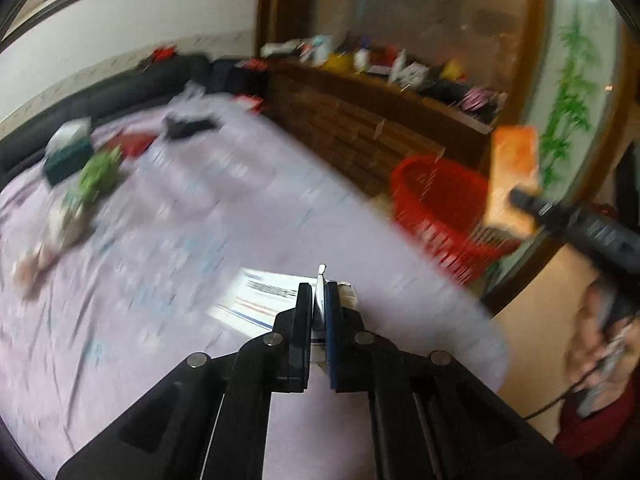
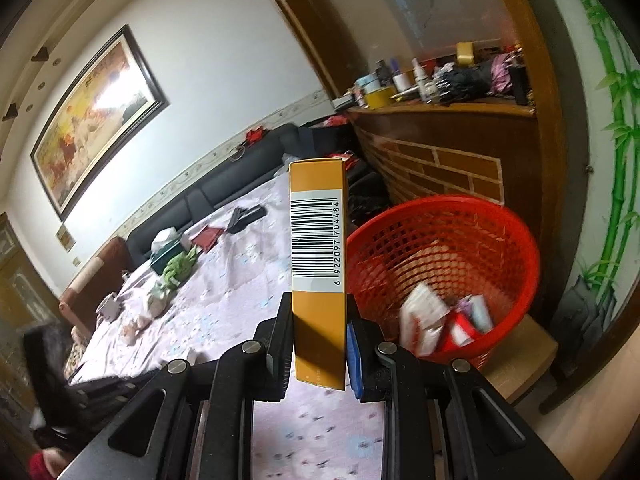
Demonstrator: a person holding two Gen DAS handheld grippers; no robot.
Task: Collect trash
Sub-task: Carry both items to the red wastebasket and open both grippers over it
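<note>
Right gripper (image 2: 320, 344) clamps the orange box (image 2: 318, 264); left gripper (image 1: 319, 320), nearly closed, pinches a white carton (image 1: 264, 300). Release should occur squarely above the red basket (image 2: 440, 216).

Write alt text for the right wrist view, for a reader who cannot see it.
The right gripper is shut on an upright orange box with a barcode facing the camera. Just right of it, a red mesh basket holds a few discarded packages, beside a table covered in a lilac floral cloth.
</note>
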